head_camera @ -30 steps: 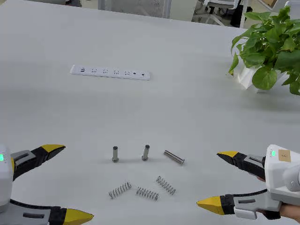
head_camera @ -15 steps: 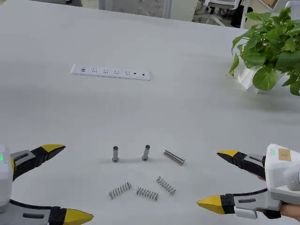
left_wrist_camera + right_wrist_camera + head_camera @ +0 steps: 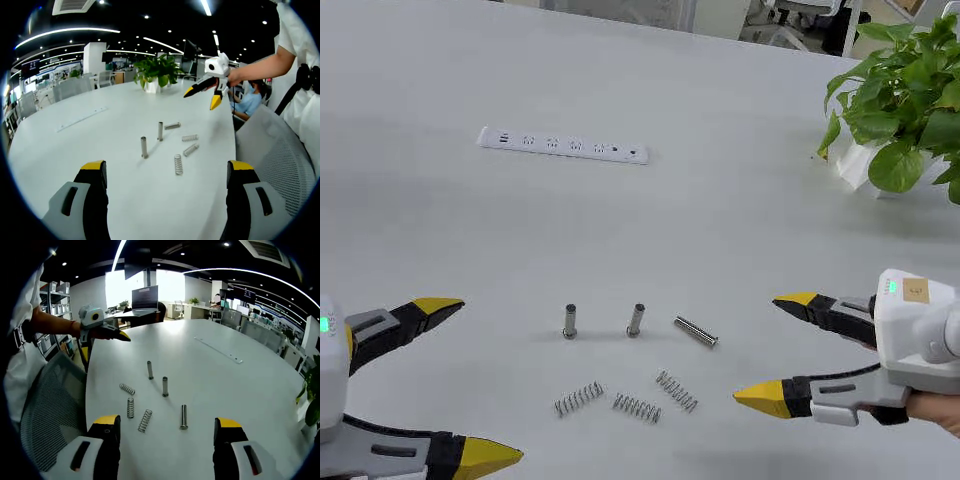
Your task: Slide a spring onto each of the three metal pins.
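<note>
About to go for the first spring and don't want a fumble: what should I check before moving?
1. Open and empty, left tongs and right tongs: ok.
2. Loose and apart, left spring, middle spring, right spring: ok.
3. All pins upright: not ok; left pin and middle pin stand, right pin lies flat.
4. Pins bare: ok.
5. Far from the work, power strip and plant: ok.

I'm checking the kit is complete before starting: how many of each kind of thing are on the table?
Metal pins: 3 (two upright, one lying flat)
Springs: 3
Power strip: 1
Potted plant: 1
Total: 8
</note>
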`<state>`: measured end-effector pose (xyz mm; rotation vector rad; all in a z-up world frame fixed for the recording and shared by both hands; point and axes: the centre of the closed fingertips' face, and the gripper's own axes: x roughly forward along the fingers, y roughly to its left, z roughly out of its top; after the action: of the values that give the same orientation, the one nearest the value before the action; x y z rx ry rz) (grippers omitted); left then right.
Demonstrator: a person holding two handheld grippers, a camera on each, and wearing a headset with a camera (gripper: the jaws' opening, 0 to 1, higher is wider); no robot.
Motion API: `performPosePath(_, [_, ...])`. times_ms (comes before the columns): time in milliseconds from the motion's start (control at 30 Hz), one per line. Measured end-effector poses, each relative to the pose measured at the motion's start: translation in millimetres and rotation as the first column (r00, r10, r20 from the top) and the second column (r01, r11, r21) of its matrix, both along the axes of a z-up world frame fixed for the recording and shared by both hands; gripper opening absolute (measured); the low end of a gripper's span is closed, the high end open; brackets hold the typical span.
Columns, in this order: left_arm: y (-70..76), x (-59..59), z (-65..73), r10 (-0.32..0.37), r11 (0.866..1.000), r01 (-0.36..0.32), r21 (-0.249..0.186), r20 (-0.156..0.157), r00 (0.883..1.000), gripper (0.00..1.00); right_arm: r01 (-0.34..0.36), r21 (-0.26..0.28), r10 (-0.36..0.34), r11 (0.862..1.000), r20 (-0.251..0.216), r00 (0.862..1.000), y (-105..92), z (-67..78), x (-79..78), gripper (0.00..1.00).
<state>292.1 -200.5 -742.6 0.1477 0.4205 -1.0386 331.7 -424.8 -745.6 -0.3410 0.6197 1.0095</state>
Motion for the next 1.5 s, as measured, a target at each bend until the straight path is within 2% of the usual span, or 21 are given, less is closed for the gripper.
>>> performPosePath(133, [1.0, 0.6, 0.0, 0.005, 1.0, -0.005, -0.004, 0.001, 1.0, 0.99, -0.036, -0.021, 0.036, 0.999, -0.007, 0.999, 11.4, 0.0, 12.4, 0.72])
performPosePath(367, [2.9, 3.1, -1.4, 0.018, 1.0, -0.018, -0.014, -0.005, 1.0, 0.99, -0.091, -0.071, 0.089, 0.993, -0.03, 0.996, 27.3, -6.1, 30.5, 0.6])
performPosePath(500, [3.5, 4.7, -1.1, 0.027, 0.999, -0.027, -0.025, -0.011, 1.0, 0.99, -0.105, -0.132, 0.096, 0.986, -0.071, 0.993, 30.8, -18.2, 39.6, 0.54])
performPosePath(567, [4.2, 5.7, -1.0, 0.03, 0.999, -0.03, -0.026, -0.01, 0.999, 0.99, -0.116, -0.178, 0.102, 0.977, -0.087, 0.991, 30.2, -26.0, 44.6, 0.52])
performPosePath(700, [5.4, 8.0, -0.8, 0.037, 0.999, -0.037, -0.034, -0.013, 0.999, 0.99, -0.116, -0.196, 0.092, 0.974, -0.124, 0.988, 35.2, -34.5, 53.5, 0.42])
performPosePath(867, [5.2, 9.8, -2.2, 0.037, 0.999, -0.038, -0.037, -0.016, 0.999, 0.99, -0.129, -0.244, 0.088, 0.961, -0.17, 0.981, 38.0, -50.0, 62.0, 0.35])
performPosePath(967, [3.9, 9.5, -4.1, 0.034, 0.999, -0.035, -0.037, -0.022, 0.999, 0.99, -0.138, -0.265, 0.084, 0.954, -0.206, 0.975, 39.6, -59.7, 64.2, 0.33])
performPosePath(1033, [3.4, 9.4, -5.5, 0.033, 0.999, -0.034, -0.037, -0.024, 0.999, 0.99, -0.155, -0.29, 0.095, 0.944, -0.211, 0.973, 39.4, -65.7, 66.1, 0.3])
performPosePath(1200, [3.8, 10.2, -9.3, 0.032, 0.999, -0.033, -0.031, -0.032, 0.999, 0.99, -0.155, -0.317, 0.076, 0.936, -0.247, 0.966, 37.3, -78.4, 69.3, 0.24])
performPosePath(1500, [4.6, 12.9, -9.8, 0.038, 0.999, -0.04, -0.037, -0.033, 0.999, 0.99, -0.16, -0.343, 0.054, 0.925, -0.299, 0.953, 39.3, -91.4, 71.6, 0.15])
